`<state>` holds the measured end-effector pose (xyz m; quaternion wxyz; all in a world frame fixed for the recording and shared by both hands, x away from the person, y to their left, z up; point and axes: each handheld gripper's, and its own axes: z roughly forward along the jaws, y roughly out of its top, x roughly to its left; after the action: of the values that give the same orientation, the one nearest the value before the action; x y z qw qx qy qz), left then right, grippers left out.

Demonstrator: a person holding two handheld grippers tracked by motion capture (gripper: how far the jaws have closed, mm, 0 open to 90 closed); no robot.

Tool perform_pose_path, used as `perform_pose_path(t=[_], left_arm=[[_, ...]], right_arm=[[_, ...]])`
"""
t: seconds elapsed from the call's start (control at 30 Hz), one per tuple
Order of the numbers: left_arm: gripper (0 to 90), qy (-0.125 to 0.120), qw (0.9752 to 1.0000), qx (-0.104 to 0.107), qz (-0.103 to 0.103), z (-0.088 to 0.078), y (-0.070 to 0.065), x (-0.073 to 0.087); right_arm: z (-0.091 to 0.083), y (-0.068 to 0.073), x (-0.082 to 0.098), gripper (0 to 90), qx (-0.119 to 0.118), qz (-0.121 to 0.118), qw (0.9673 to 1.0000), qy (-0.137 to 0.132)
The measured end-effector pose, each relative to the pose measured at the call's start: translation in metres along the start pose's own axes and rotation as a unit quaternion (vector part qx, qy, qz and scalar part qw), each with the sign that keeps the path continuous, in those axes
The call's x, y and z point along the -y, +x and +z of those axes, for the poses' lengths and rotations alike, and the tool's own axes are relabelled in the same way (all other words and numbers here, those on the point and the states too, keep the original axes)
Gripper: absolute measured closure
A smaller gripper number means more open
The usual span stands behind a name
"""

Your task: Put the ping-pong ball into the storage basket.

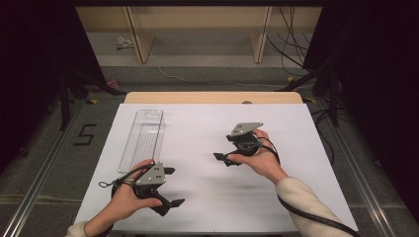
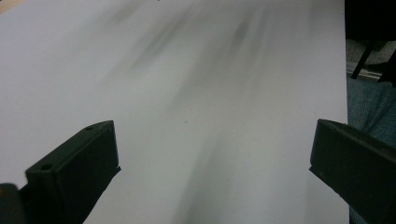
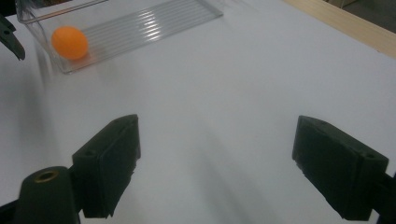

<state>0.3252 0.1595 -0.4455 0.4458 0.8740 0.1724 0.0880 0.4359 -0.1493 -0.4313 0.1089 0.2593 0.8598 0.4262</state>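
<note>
Toward the left edge of the worktop (image 1: pixel 207 143), a clear plastic tray (image 1: pixel 143 133) lies lengthwise, running from near the far edge back toward my left hand. An orange ball (image 3: pixel 69 42) sits inside it at the near end, resting on the ribbed floor against the end wall, which I judge keeps it from rolling off the smooth white sheet. In the high view my left hand covers that end of the tray.

My left gripper (image 1: pixel 170 186) sits near the front-left corner, just beside the tray's near end, its jaws spread wide with nothing between them. It points across the bare white surface toward the right edge, and its own view is streaked with blur. My right gripper (image 1: pixel 225 158) is out over the middle of the worktop, well apart from the tray, jaws also spread wide and empty. It is turned leftward, so that its view looks straight at the ball and tray; I read that as lining up for a reach.

With both grippers parted and nothing gripped, I judge the ball to be the thing in play, either just set down or about to be picked up. The tray's low walls mean any grasp would have to come from above, with the jaws straddling the ball.
</note>
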Motion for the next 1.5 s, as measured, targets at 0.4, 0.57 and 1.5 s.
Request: perform_pose_path(t=[0.4,0.57,1.5], left_arm=[[0.6,0.000,1.0000,0.000,0.000,0.000,0.000,0.000],[0.6,0.000,1.0000,0.000,-0.001,0.000,0.000,0.000],[0.6,-0.001,1.0000,-0.002,-0.003,0.000,0.001,0.000]], right_arm=[[-0.015,-0.001,0.013,16.2,0.009,0.008,0.9999,-0.001],[-0.022,-0.002,0.019,16.2,0.012,0.013,0.9998,-0.001],[-0.067,-0.010,0.052,16.2,0.045,0.038,0.9982,-0.011]])
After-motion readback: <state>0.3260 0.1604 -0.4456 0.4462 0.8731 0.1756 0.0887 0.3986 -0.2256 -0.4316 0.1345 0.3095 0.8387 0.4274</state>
